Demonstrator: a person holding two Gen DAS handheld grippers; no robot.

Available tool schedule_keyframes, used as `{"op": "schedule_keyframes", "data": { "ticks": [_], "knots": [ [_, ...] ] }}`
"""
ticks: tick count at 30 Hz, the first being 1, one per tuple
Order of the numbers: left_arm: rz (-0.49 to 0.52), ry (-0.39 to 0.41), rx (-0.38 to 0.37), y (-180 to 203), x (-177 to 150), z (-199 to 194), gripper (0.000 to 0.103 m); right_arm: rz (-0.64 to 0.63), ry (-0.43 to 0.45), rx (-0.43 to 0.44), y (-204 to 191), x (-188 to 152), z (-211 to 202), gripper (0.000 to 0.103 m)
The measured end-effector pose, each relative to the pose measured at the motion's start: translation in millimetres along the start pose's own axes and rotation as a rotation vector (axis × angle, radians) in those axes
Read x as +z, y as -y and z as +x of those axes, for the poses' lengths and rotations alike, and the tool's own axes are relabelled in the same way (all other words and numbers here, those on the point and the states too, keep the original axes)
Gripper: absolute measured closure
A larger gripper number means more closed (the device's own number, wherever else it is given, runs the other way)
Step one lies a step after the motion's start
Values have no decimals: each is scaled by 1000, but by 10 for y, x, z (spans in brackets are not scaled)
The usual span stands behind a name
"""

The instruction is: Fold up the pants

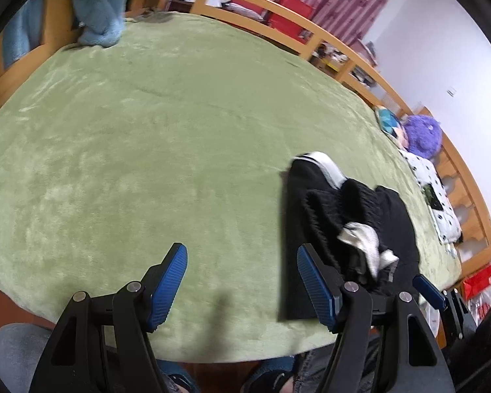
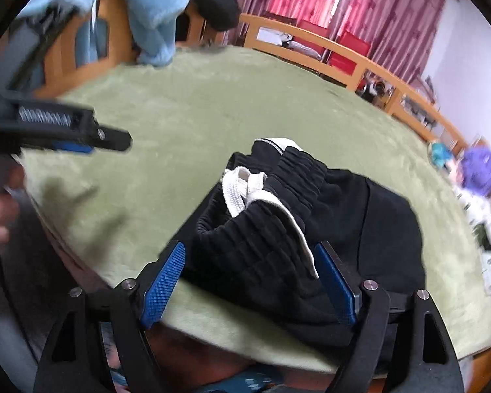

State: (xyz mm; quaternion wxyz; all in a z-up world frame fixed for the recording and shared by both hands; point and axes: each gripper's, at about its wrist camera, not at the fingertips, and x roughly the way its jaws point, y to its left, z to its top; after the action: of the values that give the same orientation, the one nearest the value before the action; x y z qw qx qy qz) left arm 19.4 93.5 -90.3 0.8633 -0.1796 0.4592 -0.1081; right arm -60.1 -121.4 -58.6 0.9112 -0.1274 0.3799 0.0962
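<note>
Black pants (image 1: 353, 226) with a ribbed waistband and white drawstring (image 2: 245, 190) lie bunched on the green blanket (image 1: 147, 124) near its front edge. In the right wrist view the pants (image 2: 311, 229) fill the middle. My left gripper (image 1: 242, 262) is open and empty over bare blanket, just left of the pants. My right gripper (image 2: 250, 258) is open, its blue pads (image 2: 167, 278) on either side of the waistband. The left gripper also shows in the right wrist view (image 2: 81, 137), at the left, blurred.
A wooden rail (image 1: 311, 32) runs around the bed. A light blue garment (image 1: 98, 6) hangs at the far left corner. A purple plush (image 1: 422, 134) and a spotted pillow (image 1: 438, 196) lie at the right edge. Red curtains (image 2: 360, 9) hang behind.
</note>
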Motion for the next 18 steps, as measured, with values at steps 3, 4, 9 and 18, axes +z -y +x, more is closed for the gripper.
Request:
{"op": "schedule_keyframes", "data": {
  "ticks": [3,4,9,18],
  "knots": [
    [51,-12,-59,269,4,42,35,108,44,-1,384,-66,-173,23],
    [79,-17,-90,404,19,77,35,145,55,-13,550,-96,-222,23],
    [126,-15,-218,891,157,232,35,306,48,-131,1425,-391,-278,23],
    [181,-101,-123,1391,346,1026,37,498,-120,-92,2075,-1029,264,33]
  ]
}}
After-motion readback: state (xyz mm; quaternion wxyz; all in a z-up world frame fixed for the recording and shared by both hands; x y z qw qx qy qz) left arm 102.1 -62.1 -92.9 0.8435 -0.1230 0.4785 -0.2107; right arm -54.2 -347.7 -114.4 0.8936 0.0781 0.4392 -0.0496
